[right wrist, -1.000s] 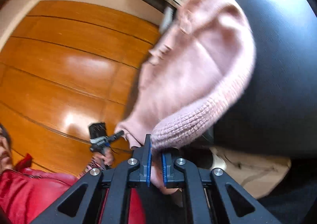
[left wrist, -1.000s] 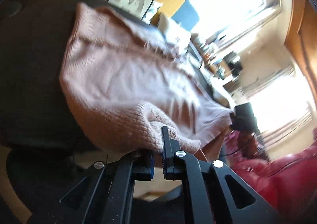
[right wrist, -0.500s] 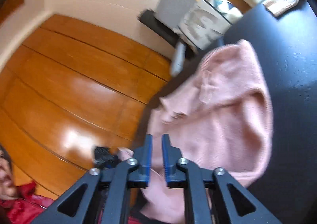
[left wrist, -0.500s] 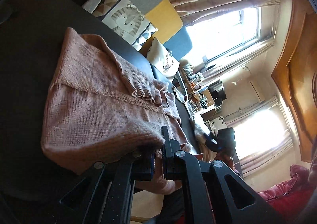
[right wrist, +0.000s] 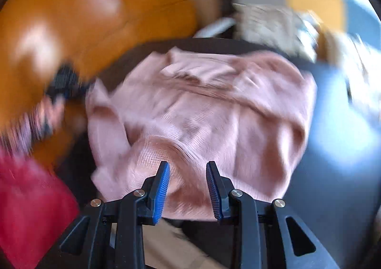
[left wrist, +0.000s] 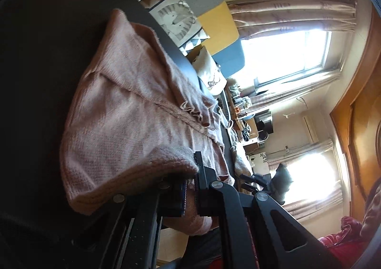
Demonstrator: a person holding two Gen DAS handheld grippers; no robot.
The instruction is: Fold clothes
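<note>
A pink knitted sweater (left wrist: 131, 114) lies in folds on a dark table (left wrist: 35, 54). My left gripper (left wrist: 190, 173) is shut on its thick ribbed edge at the near side, and the knit bulges over the left finger. In the blurred right wrist view the same sweater (right wrist: 214, 112) spreads across the table (right wrist: 333, 173). My right gripper (right wrist: 188, 169) hovers above the near edge with its jaws opening. Its blue pads (right wrist: 162, 188) touch no cloth; the sweater shows only behind the gap.
Patterned cushions (left wrist: 176, 19) and a grey, yellow and blue backrest (left wrist: 214, 12) stand past the table's far edge. Bright windows (left wrist: 285, 54) and a cluttered desk (left wrist: 245, 121) lie beyond. A wooden panel (right wrist: 83, 19) fills the left, red cloth (right wrist: 31, 197) the lower left.
My right gripper let go of the sweater's ribbed edge, parted its jaws, rose and rolled. My left gripper, still clamped on the edge, shifted and rolled; the sweater now rests lower on the table.
</note>
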